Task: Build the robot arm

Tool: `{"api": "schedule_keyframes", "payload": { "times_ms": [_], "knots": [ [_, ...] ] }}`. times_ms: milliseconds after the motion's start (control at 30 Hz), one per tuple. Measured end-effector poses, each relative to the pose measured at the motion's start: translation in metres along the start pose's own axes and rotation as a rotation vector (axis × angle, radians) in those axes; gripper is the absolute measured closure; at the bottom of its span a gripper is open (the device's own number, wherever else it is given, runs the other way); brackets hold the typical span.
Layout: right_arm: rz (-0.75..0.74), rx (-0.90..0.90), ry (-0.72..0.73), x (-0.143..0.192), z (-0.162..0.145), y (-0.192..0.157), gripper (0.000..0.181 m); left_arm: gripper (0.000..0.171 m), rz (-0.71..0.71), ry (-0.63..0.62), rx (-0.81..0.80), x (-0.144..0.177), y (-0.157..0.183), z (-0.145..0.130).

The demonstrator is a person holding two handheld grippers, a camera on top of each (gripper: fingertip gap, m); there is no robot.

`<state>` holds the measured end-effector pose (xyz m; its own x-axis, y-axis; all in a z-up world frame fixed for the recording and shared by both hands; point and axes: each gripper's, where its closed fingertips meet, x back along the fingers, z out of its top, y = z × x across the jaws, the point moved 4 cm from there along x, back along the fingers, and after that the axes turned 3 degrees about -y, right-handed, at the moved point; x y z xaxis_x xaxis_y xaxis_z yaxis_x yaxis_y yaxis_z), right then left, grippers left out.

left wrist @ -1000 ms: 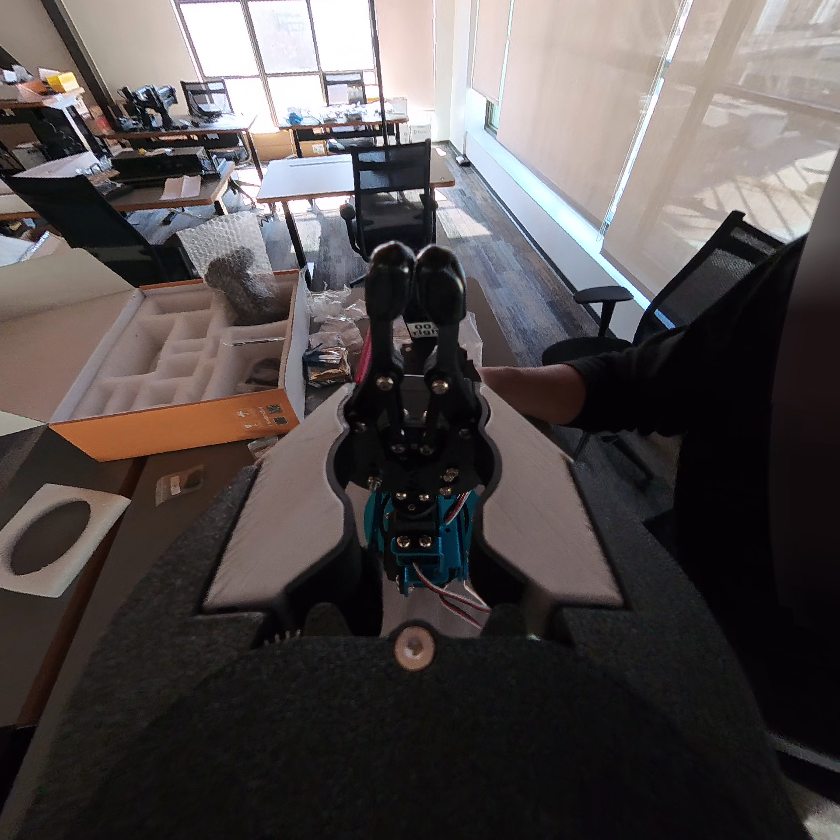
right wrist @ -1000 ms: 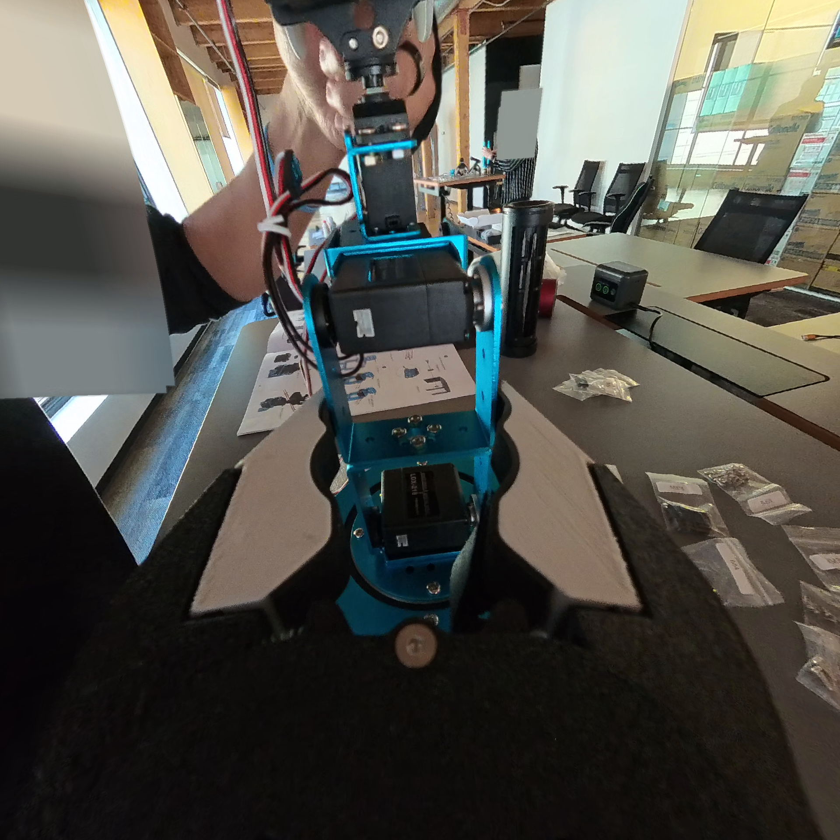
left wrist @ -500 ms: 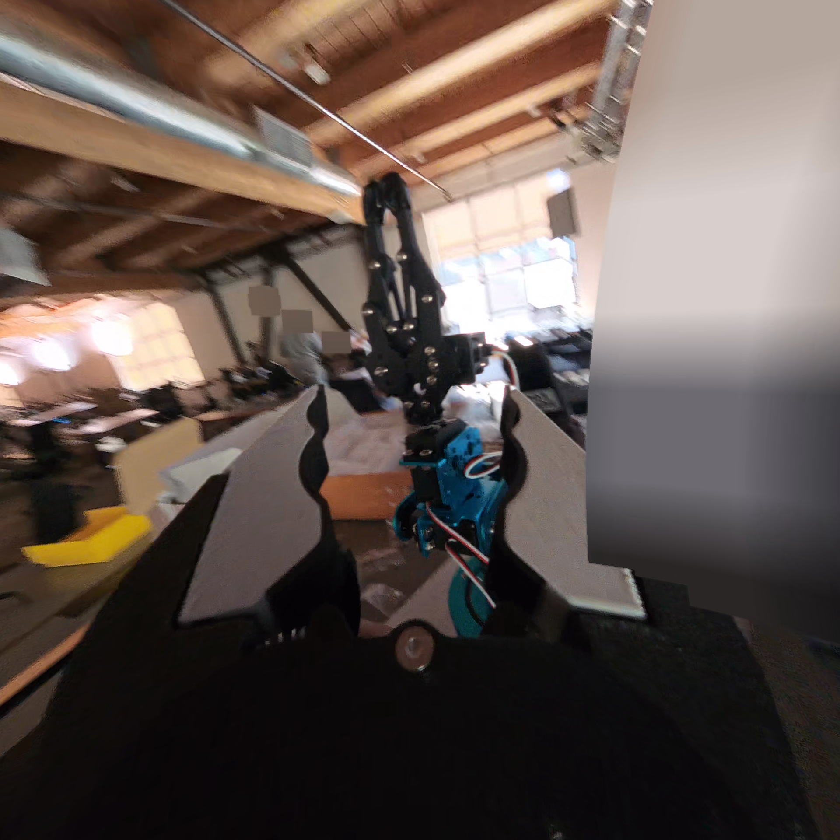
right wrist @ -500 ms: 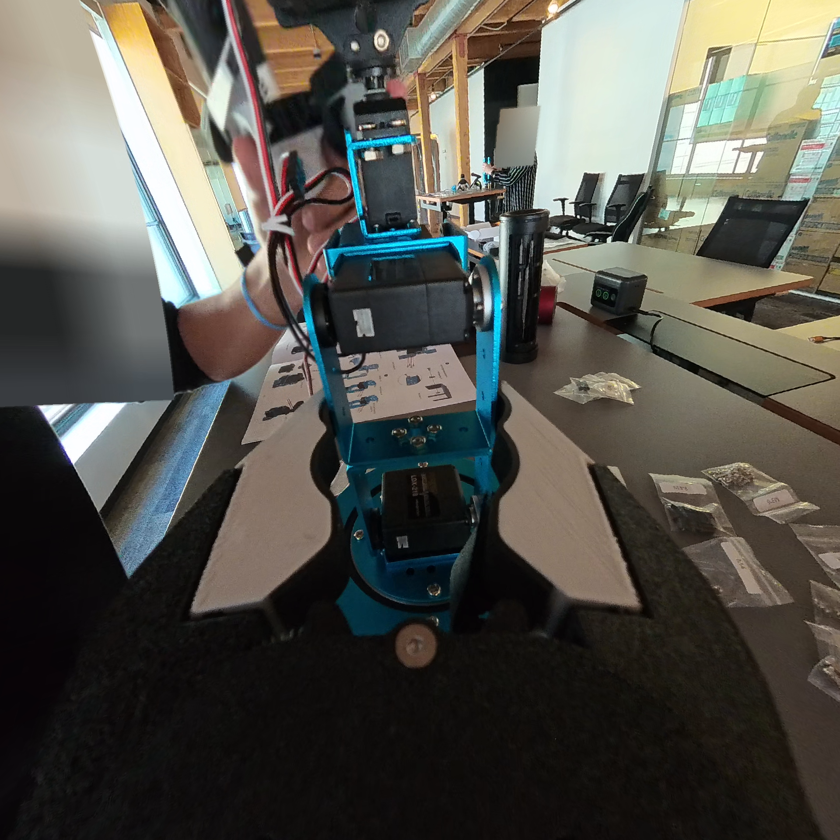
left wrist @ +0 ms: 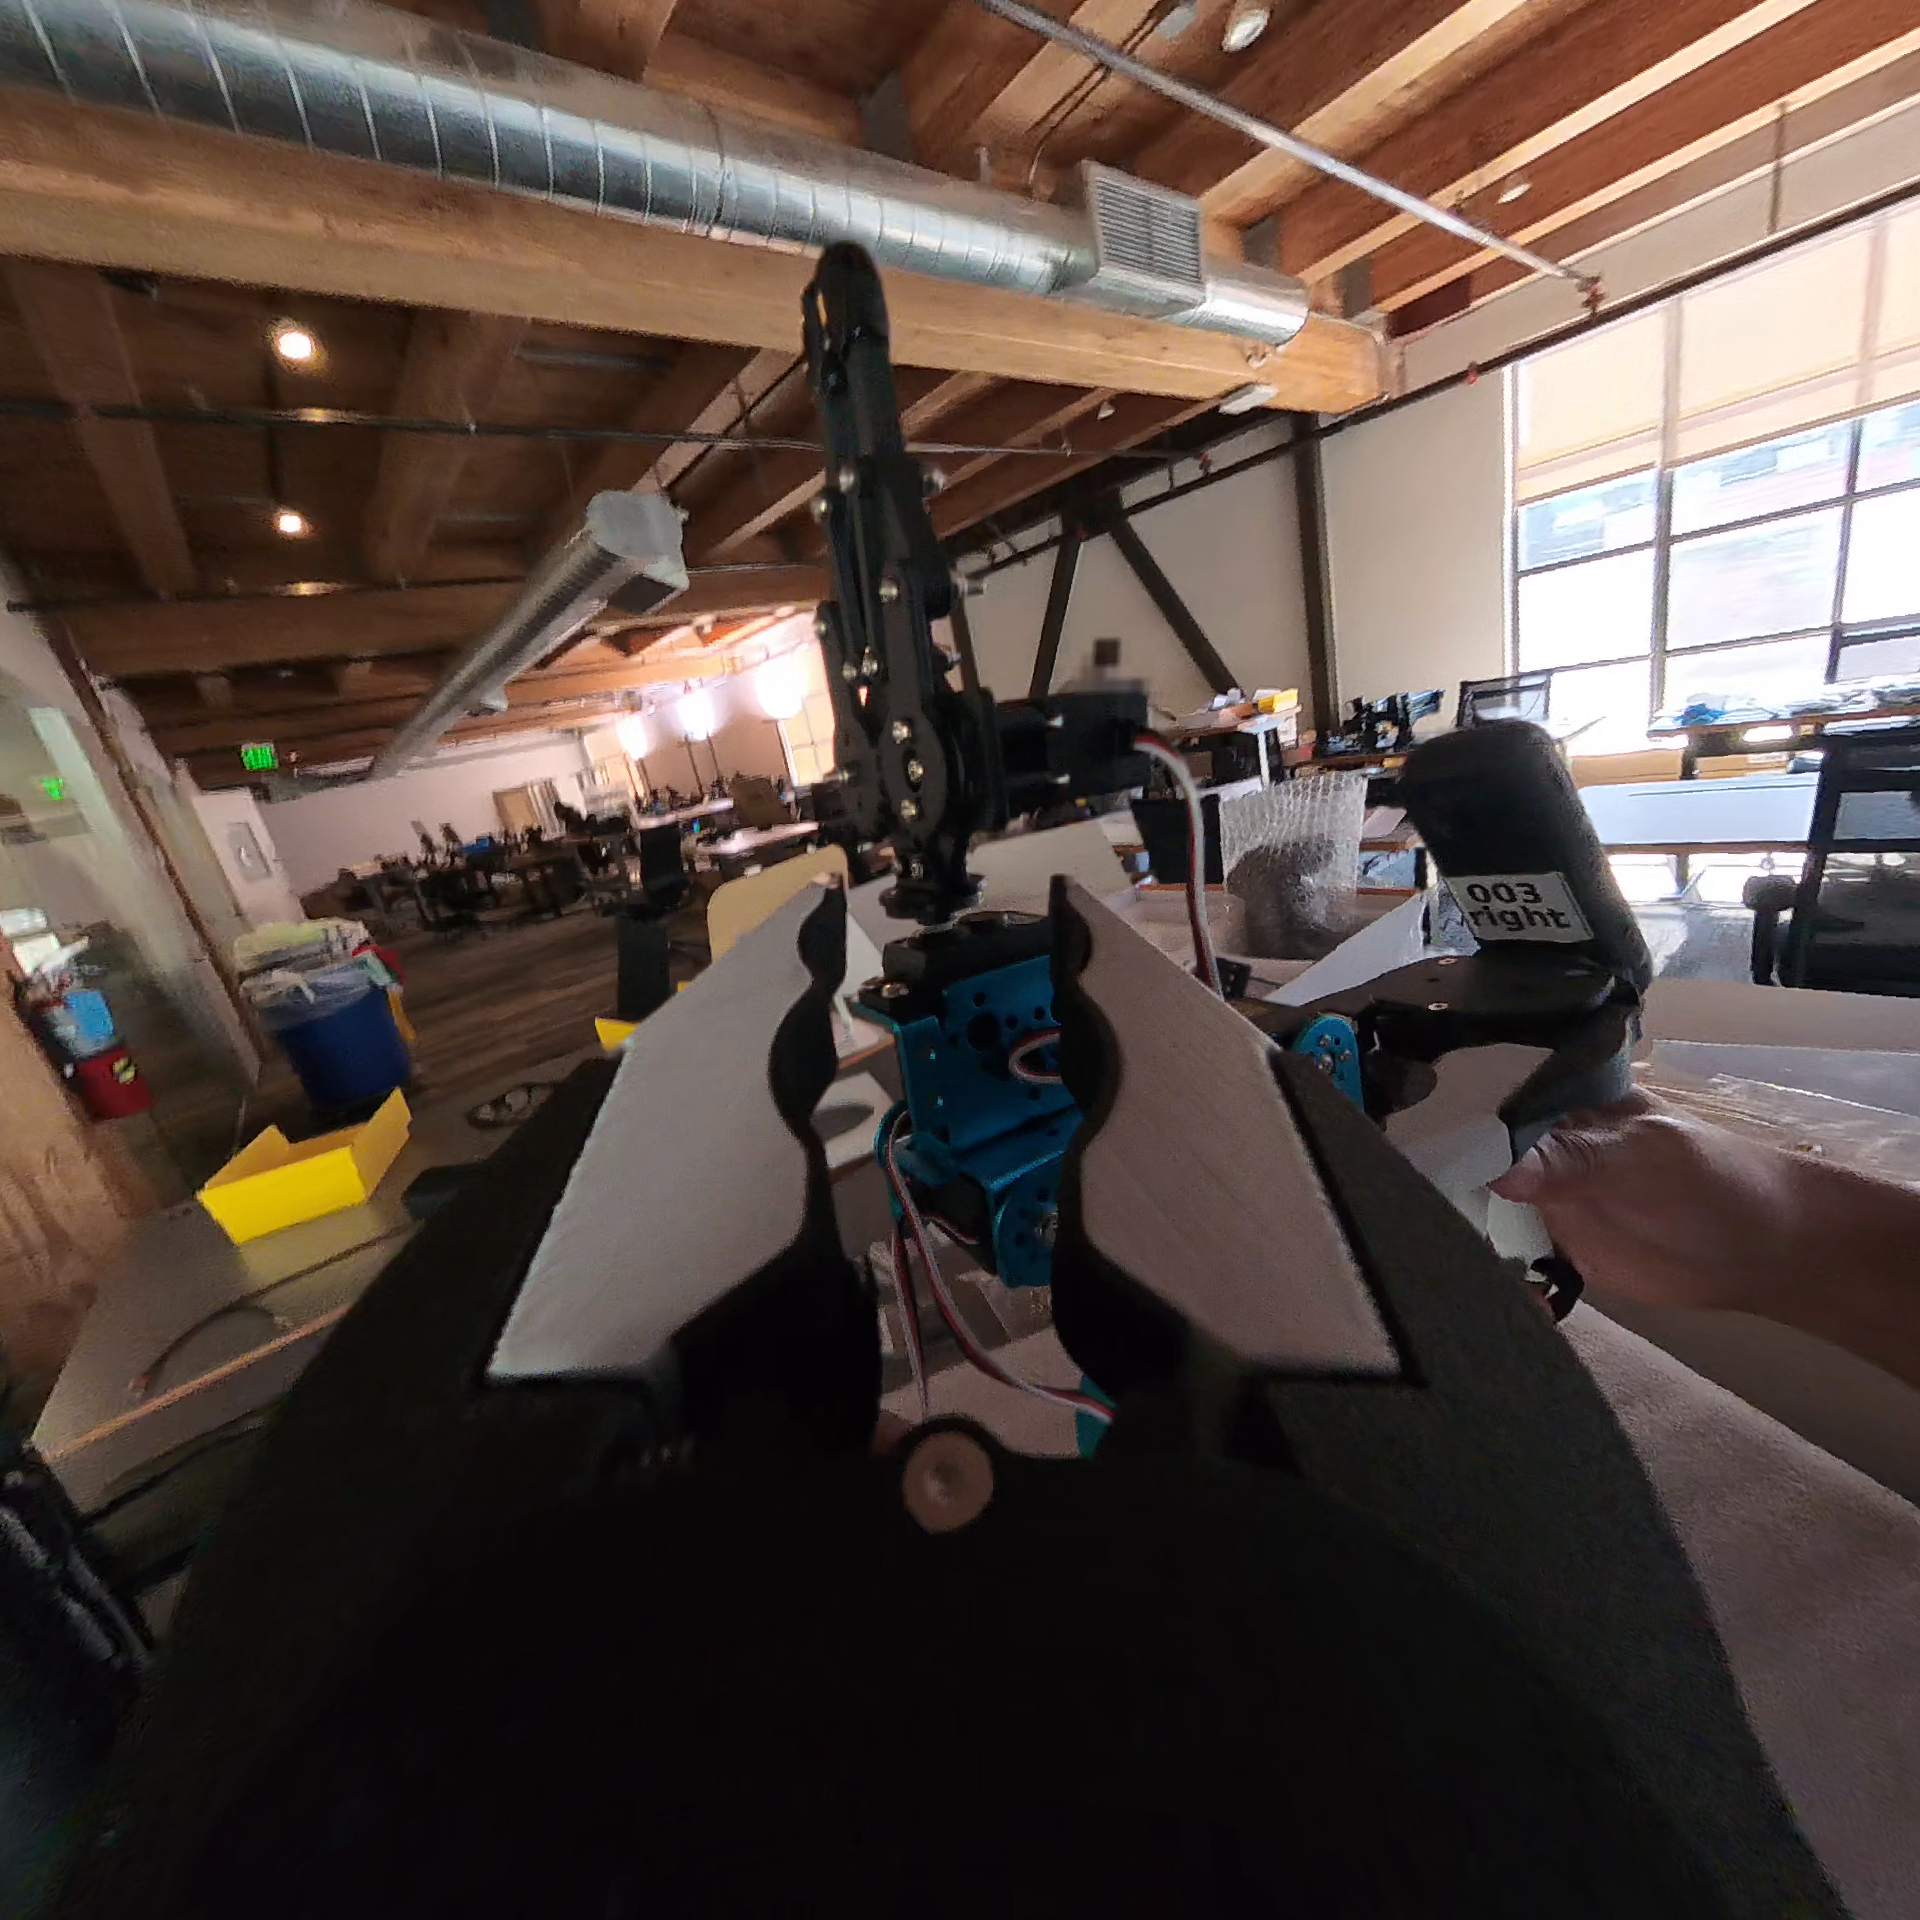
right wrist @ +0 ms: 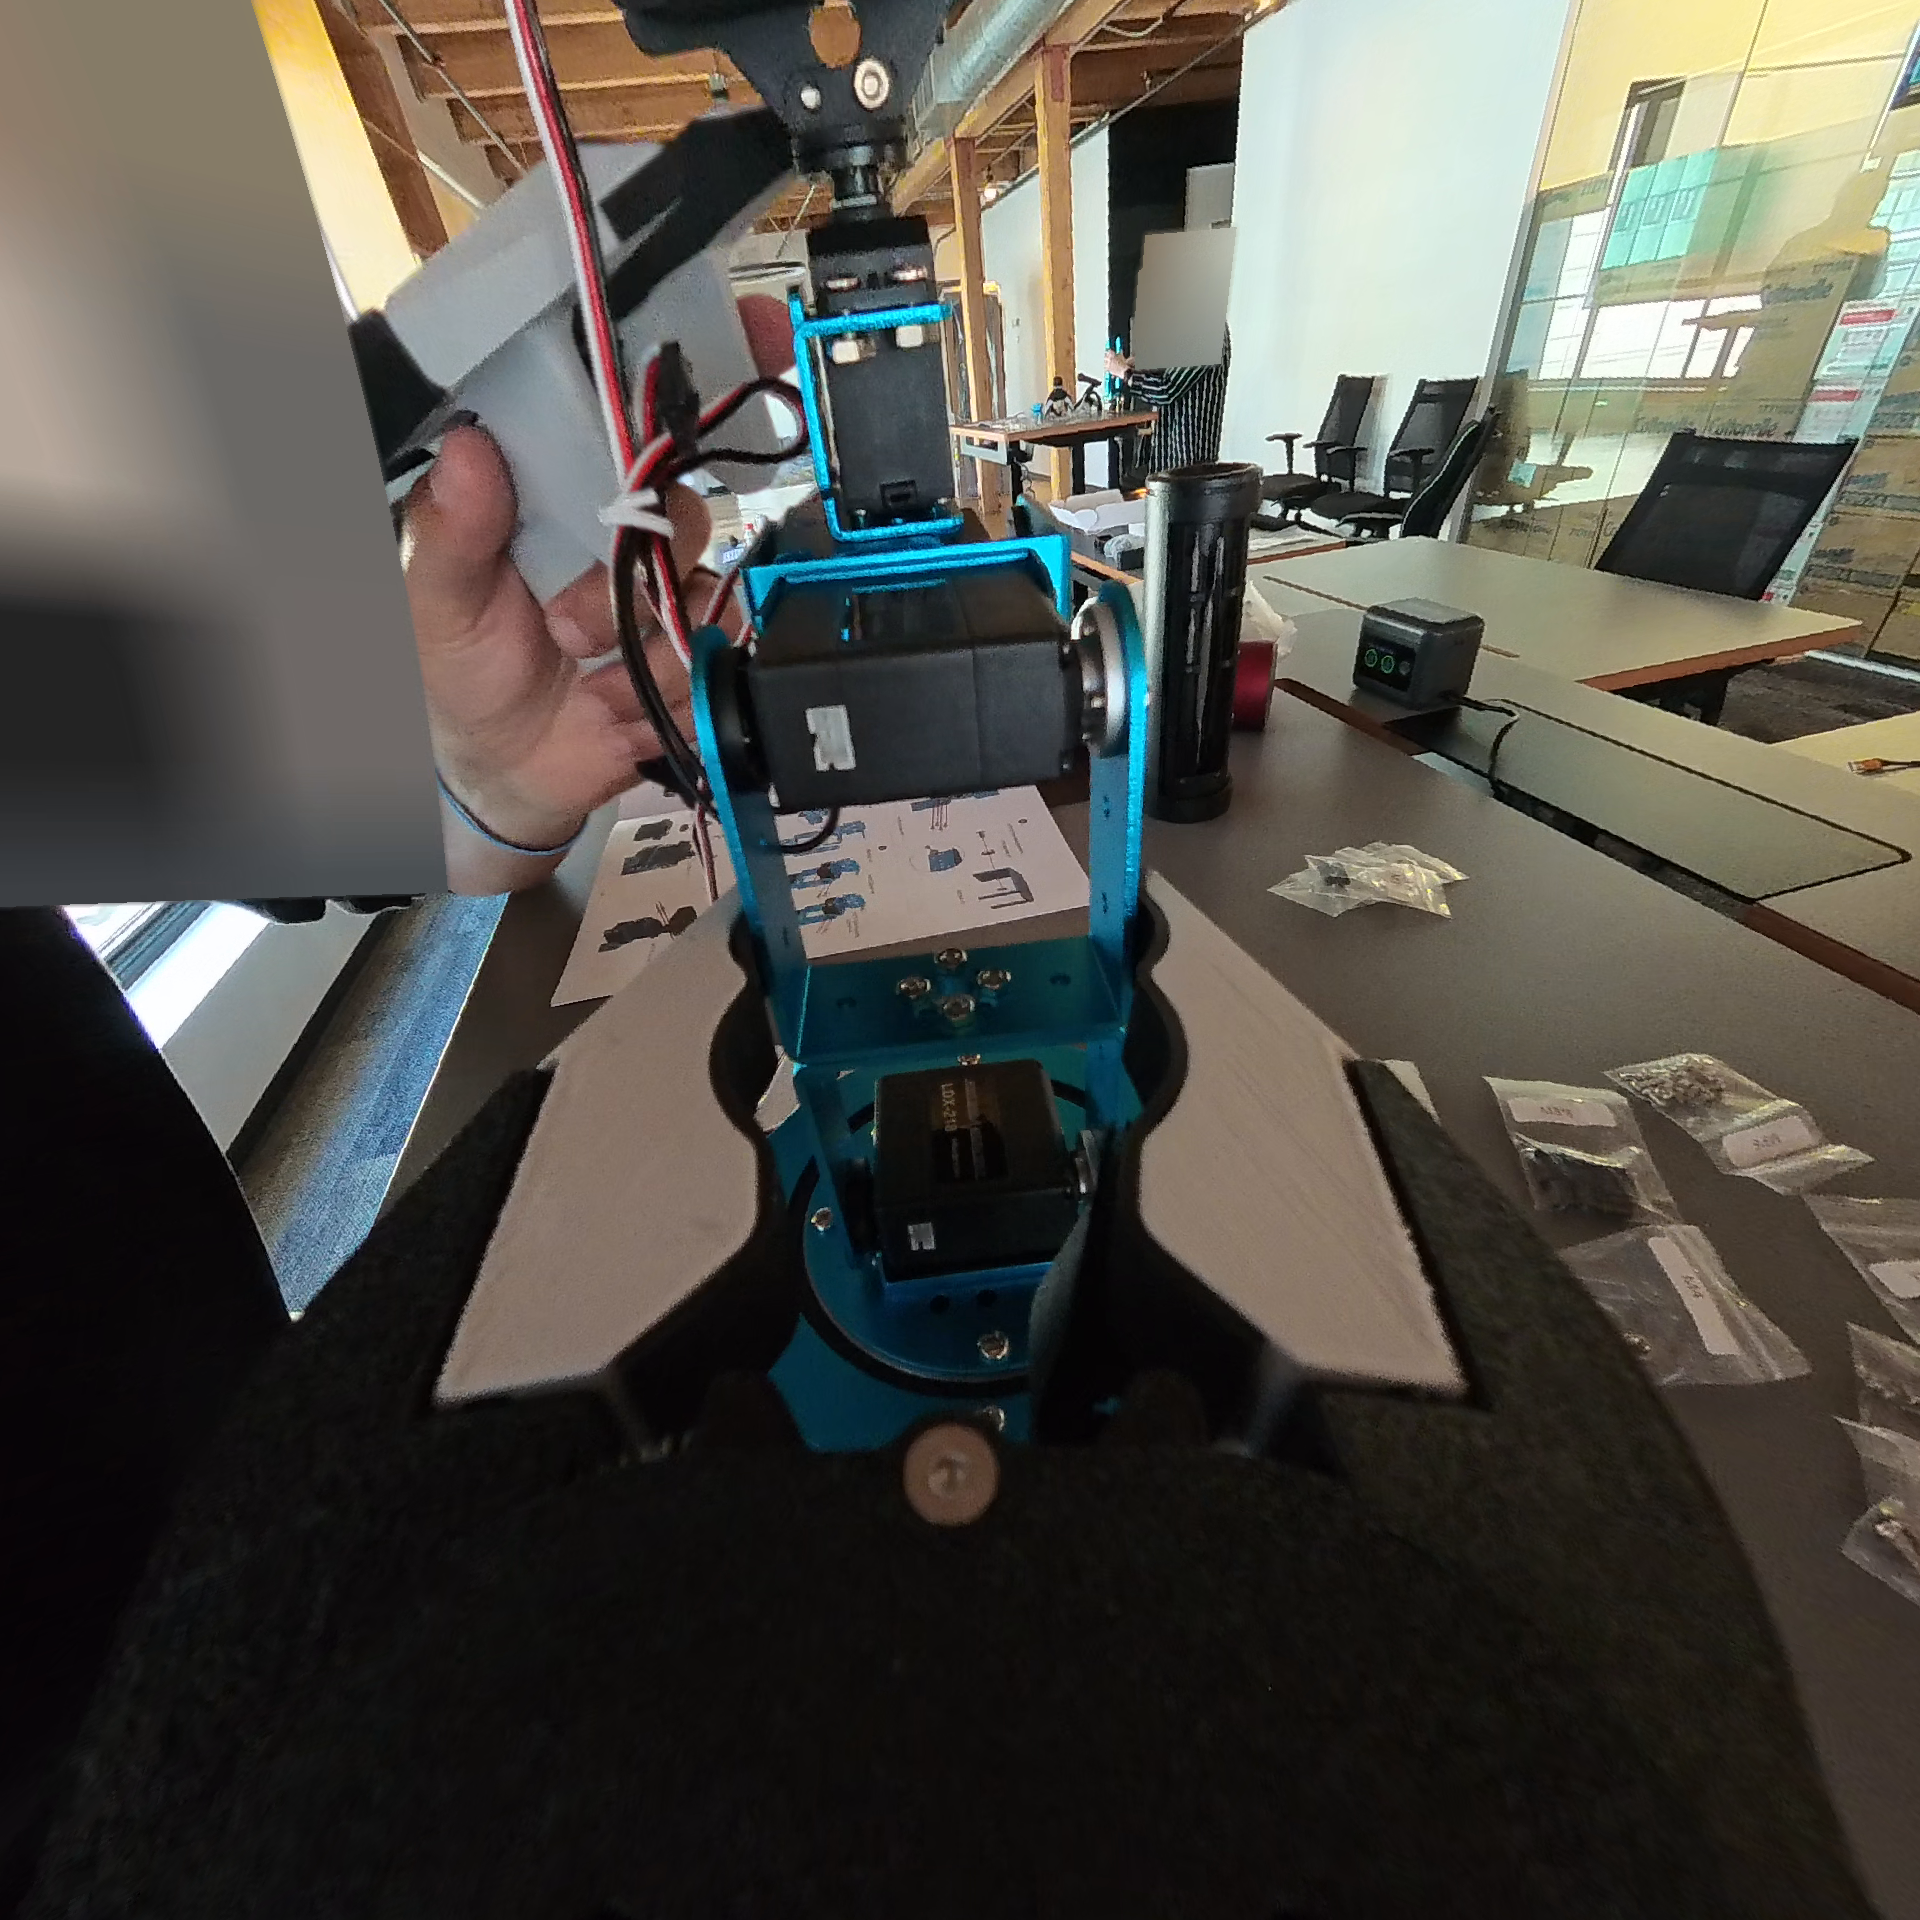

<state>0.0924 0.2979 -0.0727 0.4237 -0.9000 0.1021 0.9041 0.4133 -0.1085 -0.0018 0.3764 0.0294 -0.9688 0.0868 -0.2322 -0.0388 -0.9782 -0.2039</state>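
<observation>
A small blue-and-black robot arm stands on a dark table. My right gripper is shut on its lower blue bracket, just above the round base. My left gripper is closed round the blue wrist bracket, under the black claw, which points up at the ceiling. Red, white and black wires hang from the wrist. The left gripper and its hand show at the upper left of the right wrist view. The right gripper and its hand show at the right of the left wrist view.
An instruction sheet lies behind the arm. A black cylinder, a small black box and several bags of screws lie to the right. A yellow tray and a blue bin are at the far left. A person stands far back.
The left wrist view has swung from looking down along the claw to looking up at it from the side. The left hand and gripper shifted at the arm's top. The right gripper held still.
</observation>
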Motion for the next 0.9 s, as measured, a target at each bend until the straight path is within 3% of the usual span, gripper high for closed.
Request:
{"api": "schedule_keyframes", "payload": {
  "times_ms": [33,167,367,700,900],
  "knots": [
    [0.0,0.0,0.0,0.0,0.0,0.0,0.115,0.133,0.007,-0.024,0.016,-0.002,0.0,-0.001],
    [-0.001,-0.003,0.0,0.0,0.0,0.0,0.115,0.133,0.001,-0.058,0.062,-0.012,-0.001,0.002],
    [-0.002,-0.003,-0.001,0.0,0.0,0.0,0.115,0.152,0.023,-0.074,0.026,-0.017,0.004,0.004],
    [-0.003,0.001,-0.007,0.001,0.0,-0.001,0.115,0.159,0.061,-0.089,0.04,-0.017,0.002,0.002],
    [-0.01,0.008,-0.009,-0.002,0.001,-0.001,0.116,0.162,0.043,-0.058,0.181,-0.012,-0.007,0.001]
  ]
}}
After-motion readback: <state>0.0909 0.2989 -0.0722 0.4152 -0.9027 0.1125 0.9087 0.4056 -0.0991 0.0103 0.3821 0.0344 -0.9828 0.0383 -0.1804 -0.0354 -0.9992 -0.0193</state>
